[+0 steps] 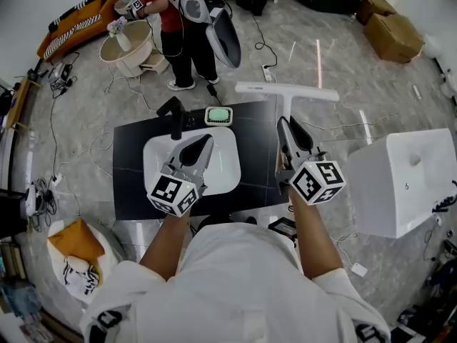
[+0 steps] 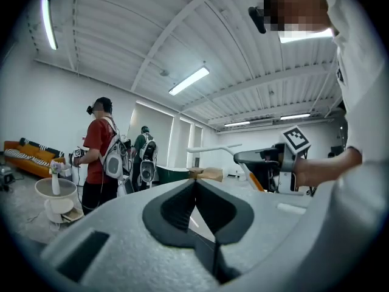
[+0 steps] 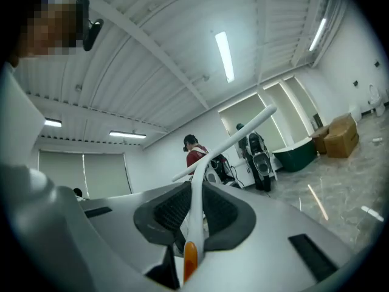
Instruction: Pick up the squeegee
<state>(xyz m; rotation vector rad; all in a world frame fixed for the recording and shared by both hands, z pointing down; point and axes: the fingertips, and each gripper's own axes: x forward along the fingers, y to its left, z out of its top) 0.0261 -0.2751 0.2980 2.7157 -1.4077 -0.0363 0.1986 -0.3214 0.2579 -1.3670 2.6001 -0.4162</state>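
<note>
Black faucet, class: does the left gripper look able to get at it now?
Probably yes. The left gripper is empty, jaws together, above the sink, and nothing lies between it and the faucet close by; it must open first.

A: What is the floor like?
B: Grey marbled tiles (image 1: 335, 77), with cables (image 1: 51, 123) trailing over them.
A: Furniture?
B: An orange sofa (image 1: 78, 20) against the white wall (image 2: 30, 105) at the far left, a round white side table (image 1: 132, 48) near it, cardboard boxes (image 1: 393, 31) far right, a black desk (image 1: 132, 184) in the middle.
A: And the light?
B: Tube lamps (image 2: 189, 81) on a white ribbed ceiling (image 2: 121, 29).
</note>
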